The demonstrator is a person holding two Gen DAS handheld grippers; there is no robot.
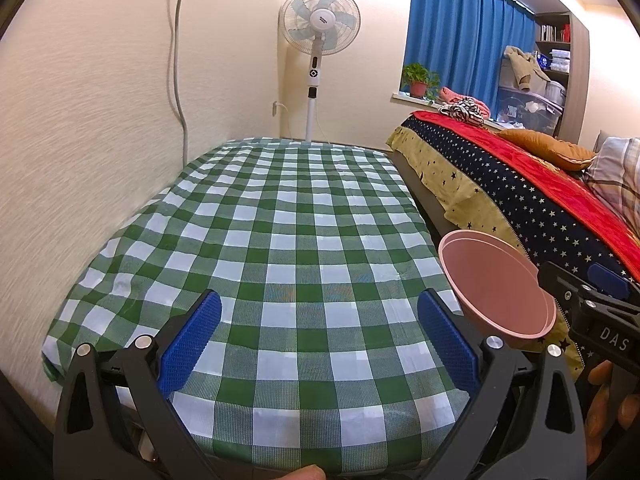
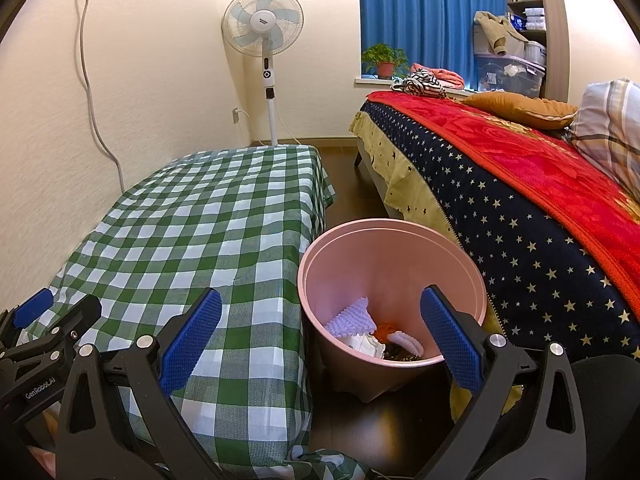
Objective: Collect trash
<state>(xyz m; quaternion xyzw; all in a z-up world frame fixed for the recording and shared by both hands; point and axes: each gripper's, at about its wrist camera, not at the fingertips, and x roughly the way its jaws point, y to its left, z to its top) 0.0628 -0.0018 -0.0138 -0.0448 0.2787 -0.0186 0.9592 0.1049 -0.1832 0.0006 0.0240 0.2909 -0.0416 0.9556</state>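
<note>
Pink bin (image 2: 394, 280) on the floor between the checked table (image 2: 192, 240) and the bed (image 2: 520, 200), at 6 o'clock in the right wrist view, 4 o'clock in the left. Trash (image 2: 372, 334) lies inside: white foam net, crumpled paper, orange bit. Right gripper (image 2: 320, 336) above the bin's near rim, fingers wide apart, empty. Left gripper (image 1: 320, 336) over the tablecloth, fingers wide apart, empty. Standing fan (image 2: 264, 32) at 12, blue curtain (image 2: 428, 20) at 1.

Two wrist views, both facing the far wall.
My left looks low across the checked tablecloth (image 1: 304, 240); my right sits farther right, over the pink bin (image 2: 394, 280); both share the fan (image 1: 319, 20).
</note>
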